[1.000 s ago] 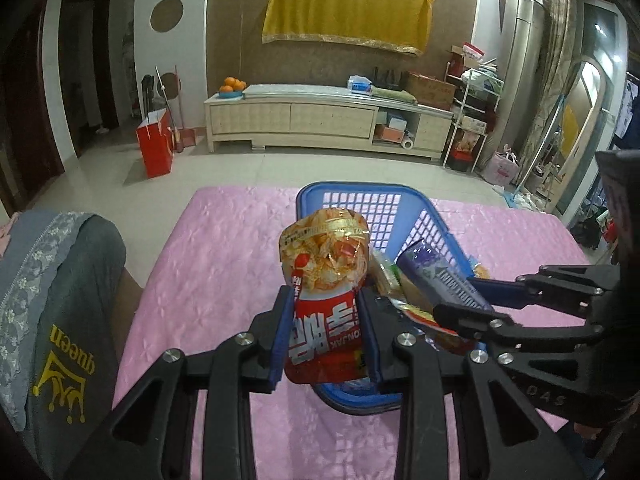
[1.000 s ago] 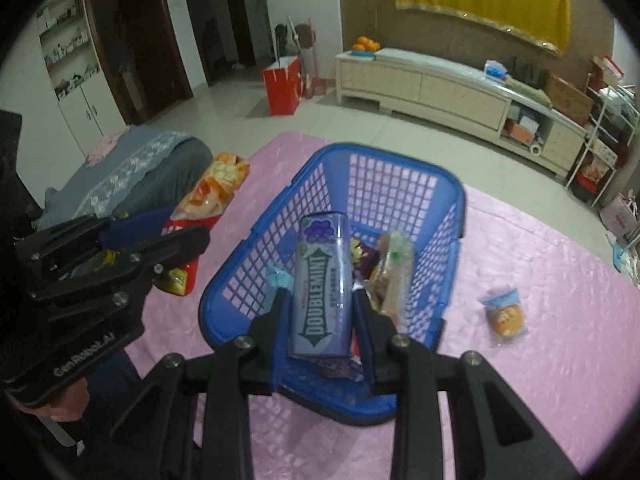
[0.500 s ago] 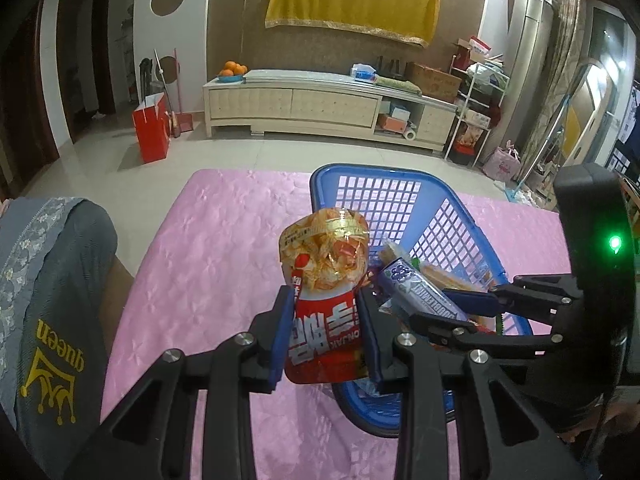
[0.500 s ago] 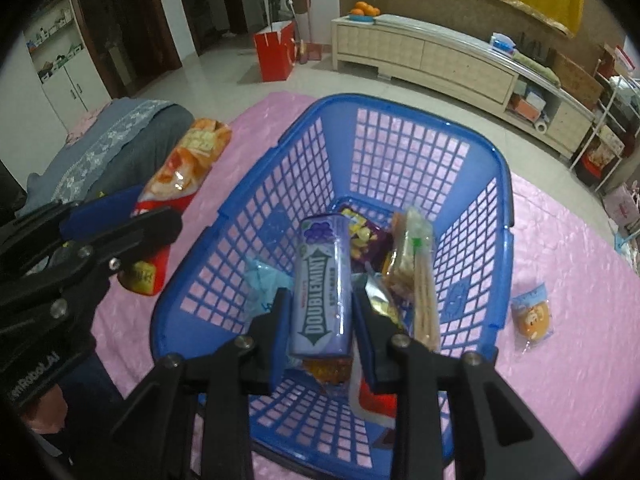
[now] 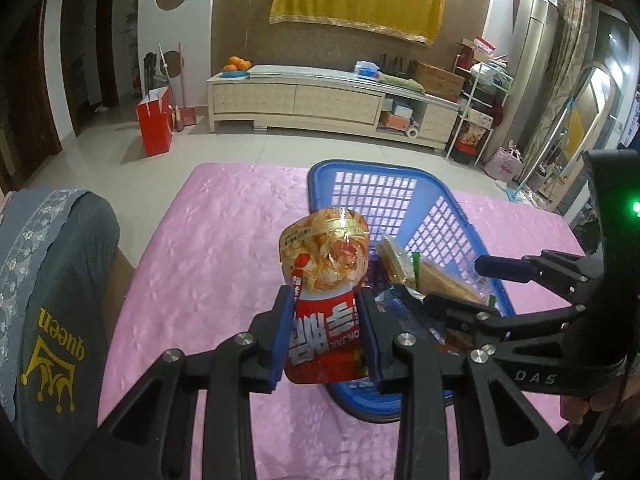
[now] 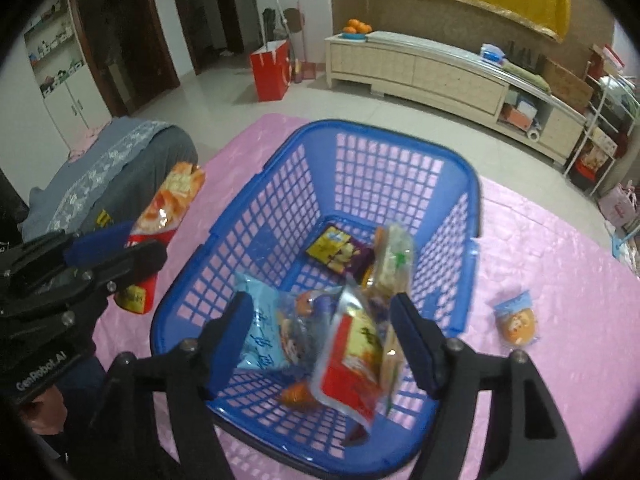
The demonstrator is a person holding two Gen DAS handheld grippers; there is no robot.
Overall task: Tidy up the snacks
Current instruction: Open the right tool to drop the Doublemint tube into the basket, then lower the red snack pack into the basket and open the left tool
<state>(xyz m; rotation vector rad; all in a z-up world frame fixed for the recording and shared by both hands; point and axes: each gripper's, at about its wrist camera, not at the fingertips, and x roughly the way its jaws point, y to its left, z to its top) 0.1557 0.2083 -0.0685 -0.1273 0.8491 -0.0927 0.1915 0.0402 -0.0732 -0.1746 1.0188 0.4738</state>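
Left wrist view: left gripper [image 5: 326, 332] was clenched on the red konjac snack bag [image 5: 325, 296], its blue pads pressing both sides of the bag's lower half; bag stood upright at frame centre, its clear top rising above the fingertips.
Bag position: held over the pink quilted cover [image 5: 208, 264], just left of the blue basket [image 5: 460, 216], overlapping the basket's near-left corner.
Right wrist view: right gripper [image 6: 326, 340] had its jaws spread wide, nothing between the pads; it hovered over the basket's near end at lower centre.
Basket contents: light blue packet [image 6: 260, 332], red and yellow pouch [image 6: 352, 364], long cracker pack [image 6: 394, 264] and small yellow and purple packet [image 6: 334, 250] lay piled inside, in front of and below the spread fingers.
Outside basket: small orange snack packet [image 6: 516, 322] lay on the cover at right, near the basket's right wall but apart from it.
Left gripper in right view: at left edge, holding the bag beside the basket's left wall.
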